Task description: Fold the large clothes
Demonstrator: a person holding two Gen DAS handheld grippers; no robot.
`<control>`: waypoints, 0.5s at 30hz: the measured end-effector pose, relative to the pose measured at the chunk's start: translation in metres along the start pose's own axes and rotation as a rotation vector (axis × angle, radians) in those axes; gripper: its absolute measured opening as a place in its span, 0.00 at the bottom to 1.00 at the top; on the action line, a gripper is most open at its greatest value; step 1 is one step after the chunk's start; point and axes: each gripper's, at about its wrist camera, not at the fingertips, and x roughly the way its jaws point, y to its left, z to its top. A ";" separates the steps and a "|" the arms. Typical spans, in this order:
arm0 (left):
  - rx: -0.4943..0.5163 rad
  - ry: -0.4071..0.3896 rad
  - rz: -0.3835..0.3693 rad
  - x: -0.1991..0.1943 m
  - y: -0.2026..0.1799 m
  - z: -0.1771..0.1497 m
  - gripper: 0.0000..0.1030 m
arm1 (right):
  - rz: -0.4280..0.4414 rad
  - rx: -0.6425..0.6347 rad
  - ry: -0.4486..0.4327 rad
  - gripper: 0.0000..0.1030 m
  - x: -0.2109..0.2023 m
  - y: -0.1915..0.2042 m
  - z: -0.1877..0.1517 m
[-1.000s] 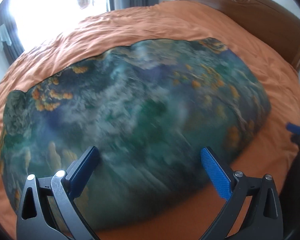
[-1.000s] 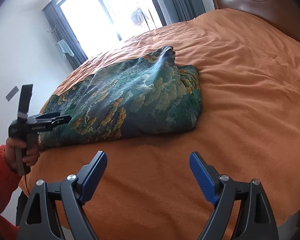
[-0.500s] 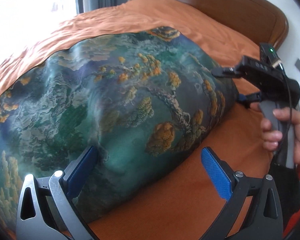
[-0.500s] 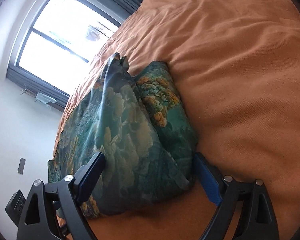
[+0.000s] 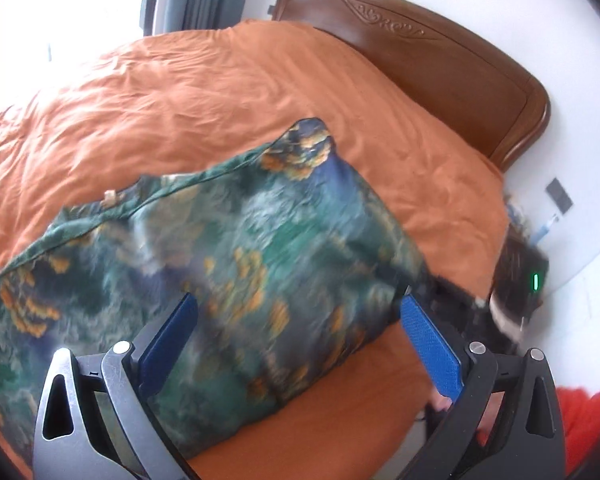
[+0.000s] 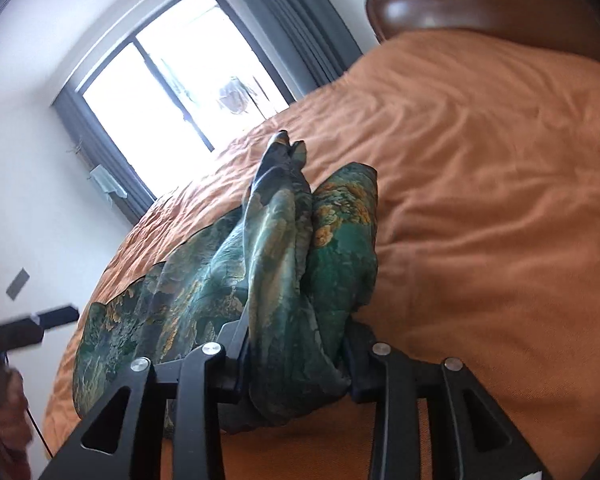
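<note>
An orange-covered bed (image 5: 220, 92) bears a green patterned garment (image 5: 228, 256) lying partly folded.

The left tongs (image 5: 296, 336) hang over the bed (image 5: 204, 92) with their blue pads (image 5: 430, 350) spread wide and nothing between them. Below lies the green patterned garment (image 5: 220, 264), blurred, spread on the orange bedcover toward the bed's near edge. At that garment's right corner sit the right tongs (image 5: 512, 300), dark and smeared, a green light showing. A carved wooden headboard (image 5: 440, 64) closes the far end.
</note>
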 end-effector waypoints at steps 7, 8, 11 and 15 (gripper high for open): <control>0.047 0.141 -0.042 0.020 -0.029 0.051 0.98 | 0.005 -0.313 -0.099 0.34 -0.040 0.080 -0.005; 0.047 0.152 -0.032 0.021 -0.032 0.053 0.98 | 0.008 -0.349 -0.107 0.34 -0.045 0.090 -0.009; 0.019 0.201 -0.010 0.024 -0.032 0.054 0.98 | 0.026 -0.471 -0.129 0.34 -0.058 0.116 -0.023; 0.014 0.229 0.070 0.021 -0.024 0.046 0.99 | 0.048 -0.613 -0.149 0.34 -0.064 0.159 -0.040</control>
